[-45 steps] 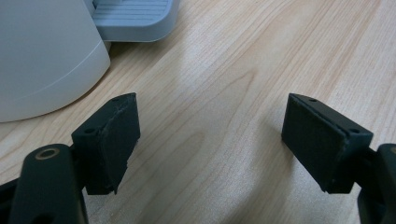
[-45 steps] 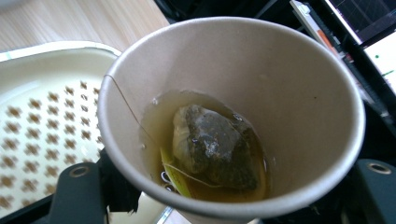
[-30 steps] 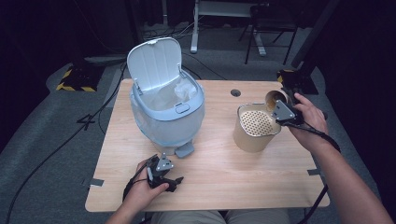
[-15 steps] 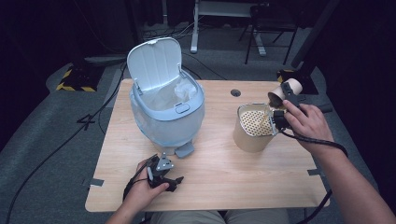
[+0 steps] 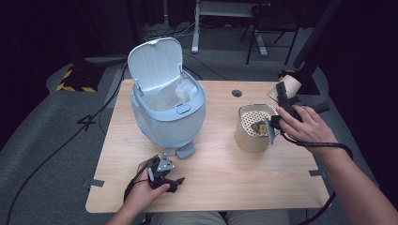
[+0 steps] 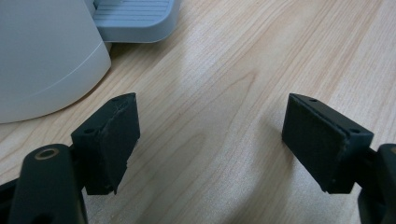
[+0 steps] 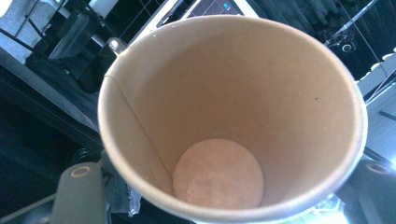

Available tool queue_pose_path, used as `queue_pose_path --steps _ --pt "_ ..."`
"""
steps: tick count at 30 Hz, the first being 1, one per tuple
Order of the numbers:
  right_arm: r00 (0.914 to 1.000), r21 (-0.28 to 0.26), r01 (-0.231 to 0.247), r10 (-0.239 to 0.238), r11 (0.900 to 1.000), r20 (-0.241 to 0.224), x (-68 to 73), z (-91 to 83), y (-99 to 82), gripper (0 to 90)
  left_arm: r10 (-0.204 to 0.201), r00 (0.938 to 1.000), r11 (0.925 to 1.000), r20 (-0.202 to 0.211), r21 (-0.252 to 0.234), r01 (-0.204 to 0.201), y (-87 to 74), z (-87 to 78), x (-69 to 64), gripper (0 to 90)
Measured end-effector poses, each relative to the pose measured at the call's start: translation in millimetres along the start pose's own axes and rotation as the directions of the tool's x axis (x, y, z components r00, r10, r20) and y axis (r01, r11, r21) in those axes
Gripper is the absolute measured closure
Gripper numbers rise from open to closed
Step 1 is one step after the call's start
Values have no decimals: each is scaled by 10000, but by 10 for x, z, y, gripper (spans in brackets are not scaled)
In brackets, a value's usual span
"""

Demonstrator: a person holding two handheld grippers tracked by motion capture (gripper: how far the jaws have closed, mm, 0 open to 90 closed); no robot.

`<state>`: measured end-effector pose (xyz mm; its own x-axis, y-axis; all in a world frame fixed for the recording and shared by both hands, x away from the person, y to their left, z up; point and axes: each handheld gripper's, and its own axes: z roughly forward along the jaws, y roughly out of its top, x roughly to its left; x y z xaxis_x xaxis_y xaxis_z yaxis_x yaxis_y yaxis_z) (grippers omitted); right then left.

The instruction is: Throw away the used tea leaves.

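Right tongs [image 5: 285, 96] pinching paper cup [image 5: 287, 85], holding it tilted in air just beyond brown bin [image 5: 248, 138], toward tabletop's [image 5: 225, 183] far right corner. In right gripper view, cup [image 7: 233, 116] mouth facing camera, inside bare. Bin standing right of blue pedal bin [image 5: 166, 117], whose lid is standing open. Left tongs [image 5: 170, 180] resting on tabletop just in front of pedal bin's pedal [image 5: 186, 150], spread wide, gripping nothing.
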<state>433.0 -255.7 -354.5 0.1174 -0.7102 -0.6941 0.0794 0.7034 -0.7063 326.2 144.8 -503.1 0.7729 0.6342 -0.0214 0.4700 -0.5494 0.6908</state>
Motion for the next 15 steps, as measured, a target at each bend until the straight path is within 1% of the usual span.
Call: queue_pose_path --steps 4,9,15 --pt "9996 12 233 -233 9997 170 -14 -1 3 299 -4 10000 10000 7 1 4 1 1 1 198" --pt "9993 54 347 -348 9994 151 -18 -4 17 298 5 10000 10000 -9 -28 -5 1 3 1 198" --pt "9992 25 326 -326 9995 211 -9 4 36 298 5 10000 10000 -2 -27 -5 2 4 2 197"
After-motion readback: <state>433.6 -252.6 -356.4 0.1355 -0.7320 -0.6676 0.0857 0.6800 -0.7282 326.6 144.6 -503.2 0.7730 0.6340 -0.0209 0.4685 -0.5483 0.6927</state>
